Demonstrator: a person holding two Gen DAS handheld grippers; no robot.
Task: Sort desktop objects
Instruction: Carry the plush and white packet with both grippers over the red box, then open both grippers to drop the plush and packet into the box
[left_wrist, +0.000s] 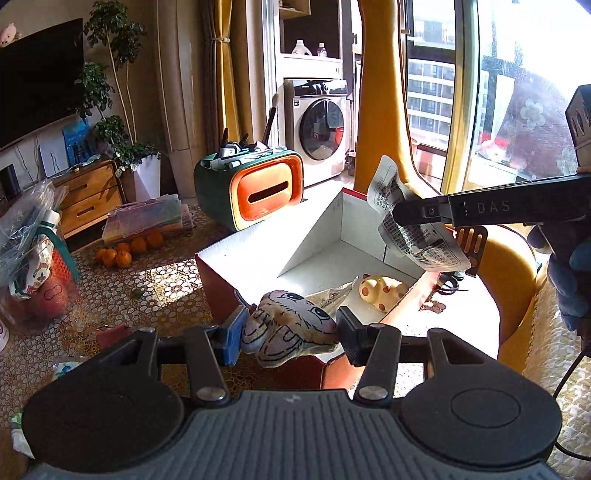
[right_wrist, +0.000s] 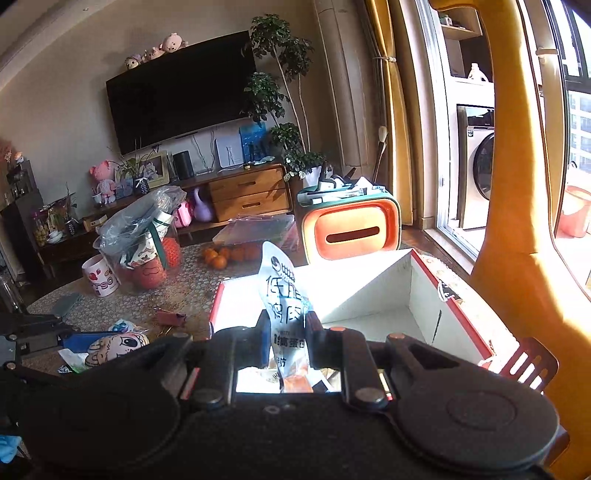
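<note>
Clamping a grey cartoon-faced plush toy (left_wrist: 291, 328), the left claw (left_wrist: 291, 334) hangs at the near rim of a red, white-lined cardboard box (left_wrist: 354, 225); the right claw (right_wrist: 286, 341) pinches a printed plastic snack packet (right_wrist: 282, 295) above it.

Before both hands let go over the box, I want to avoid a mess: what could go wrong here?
1. The left gripper holds the plush toy at the red box's near wall, so it might drop outside.
2. The right gripper pinches the snack packet low down; its tall top could catch the rim.
3. Either might land on the spotted toy inside.
</note>
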